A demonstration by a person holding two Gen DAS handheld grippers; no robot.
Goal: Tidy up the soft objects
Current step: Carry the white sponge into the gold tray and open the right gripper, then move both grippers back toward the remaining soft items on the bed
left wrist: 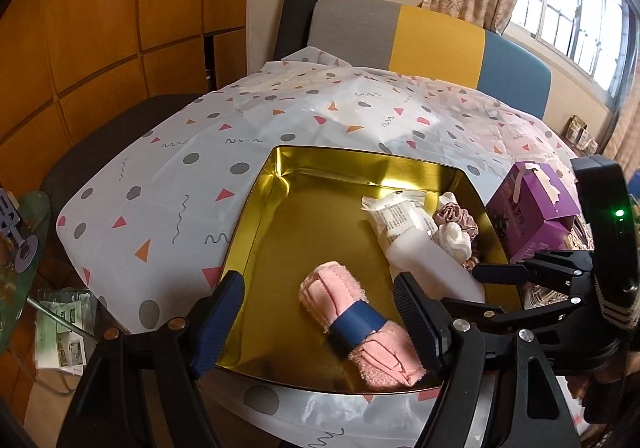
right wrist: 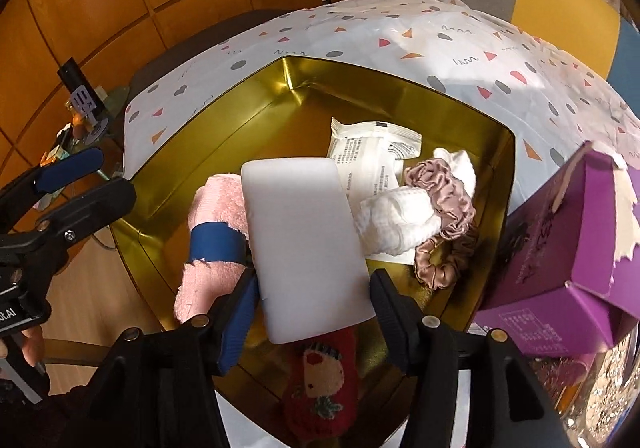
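A gold tin tray (left wrist: 256,208) (right wrist: 168,156) sits on the patterned tablecloth. In it lie a rolled pink towel (left wrist: 344,300) (right wrist: 218,194) with a blue band, a white wrapped packet (left wrist: 394,218) (right wrist: 360,152), a white cloth (right wrist: 394,220) and a mauve scrunchie (left wrist: 460,218) (right wrist: 448,200). My right gripper (right wrist: 312,306) (left wrist: 500,272) holds a white sponge block (right wrist: 304,244) (left wrist: 428,260) between its fingers, just above the tray. A red sock (right wrist: 320,380) lies under it. My left gripper (left wrist: 320,304) is open over the pink towel, not touching it.
A purple box (left wrist: 532,208) (right wrist: 568,256) stands right beside the tray's right wall. A grey, yellow and blue sofa (left wrist: 436,44) lies behind the table. A glass side table (left wrist: 20,248) with clutter stands at the left.
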